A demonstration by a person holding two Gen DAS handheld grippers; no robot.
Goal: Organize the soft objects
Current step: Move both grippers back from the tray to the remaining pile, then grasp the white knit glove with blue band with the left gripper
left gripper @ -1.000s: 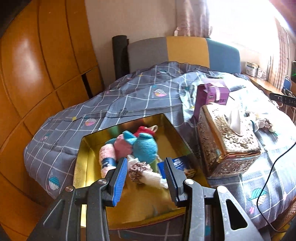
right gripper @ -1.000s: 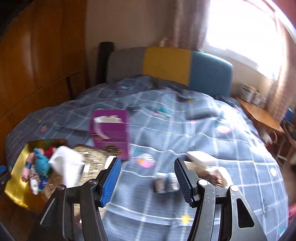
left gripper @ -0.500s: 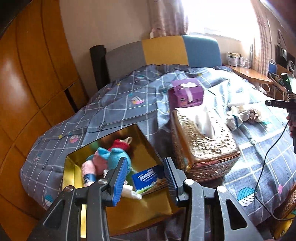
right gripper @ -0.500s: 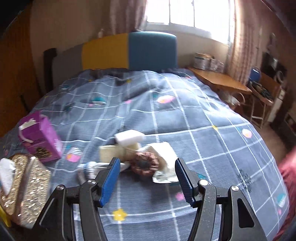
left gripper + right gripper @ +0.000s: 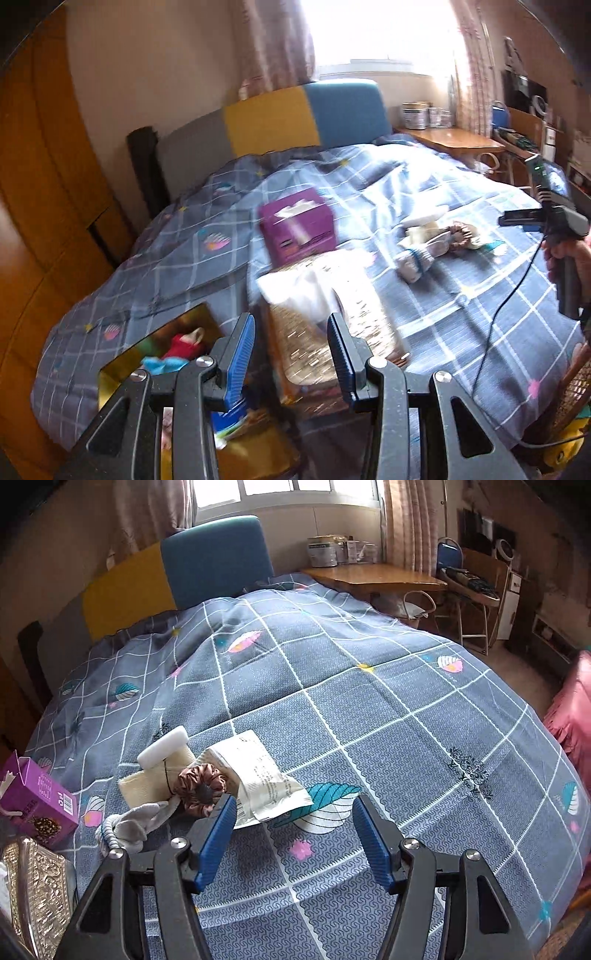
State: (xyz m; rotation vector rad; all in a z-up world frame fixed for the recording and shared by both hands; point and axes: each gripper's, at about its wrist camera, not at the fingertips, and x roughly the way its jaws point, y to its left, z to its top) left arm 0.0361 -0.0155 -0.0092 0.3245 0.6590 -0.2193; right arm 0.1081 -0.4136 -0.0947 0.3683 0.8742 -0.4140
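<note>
A small heap of soft things lies on the grey checked bedspread (image 5: 369, 709): a brown scrunchie (image 5: 201, 785), a white sponge block (image 5: 162, 746), a cream cloth (image 5: 147, 784), a grey glove (image 5: 135, 821) and a white packet (image 5: 258, 777). My right gripper (image 5: 291, 829) is open and empty, just right of and in front of the heap. My left gripper (image 5: 291, 345) is open and empty, over the edge of a gold tin (image 5: 122, 363) that holds plush toys (image 5: 183, 343). The heap also shows in the left wrist view (image 5: 436, 243).
A gold tissue box (image 5: 340, 325) with a white tissue stands beside the tin, and a purple carton (image 5: 297, 230) behind it. The headboard (image 5: 273, 122) is at the far end. A wooden desk (image 5: 373, 578) and chair stand right of the bed.
My left gripper has swung right and up, so the tin slid to the lower left. My right gripper has swung right and closer to the heap.
</note>
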